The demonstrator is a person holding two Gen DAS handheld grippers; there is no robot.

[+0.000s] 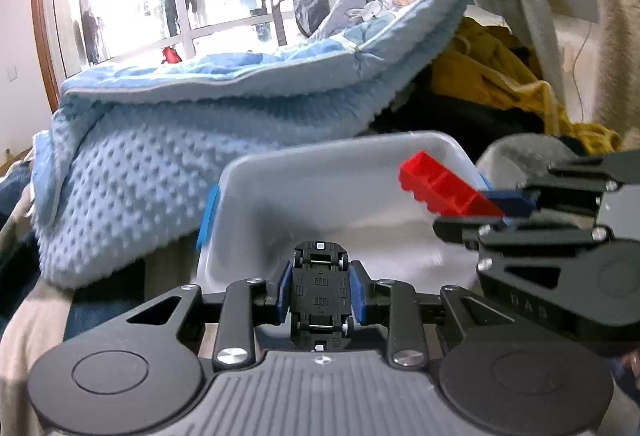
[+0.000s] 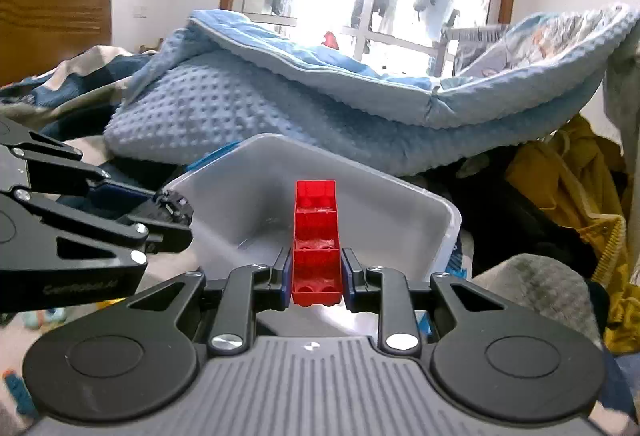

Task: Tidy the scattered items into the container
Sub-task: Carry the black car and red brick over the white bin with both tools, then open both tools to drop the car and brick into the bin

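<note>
The grey container (image 1: 340, 196) is seen lying straight ahead of and just below both tongs, its open mouth turned toward them, against the blue blanket (image 1: 140, 164). On the left, the left tongs (image 1: 321, 288) are closed narrowly on a small black toy car (image 1: 321, 288), gripped across its sides, belly up, its long axis pointing into the container. On the right, the right tongs (image 2: 316, 276) are clamped on the near end of a red brick (image 2: 316, 232), whose length also runs forward over the rim. Both are judged about equally near; release over the opening is what remains.
</note>
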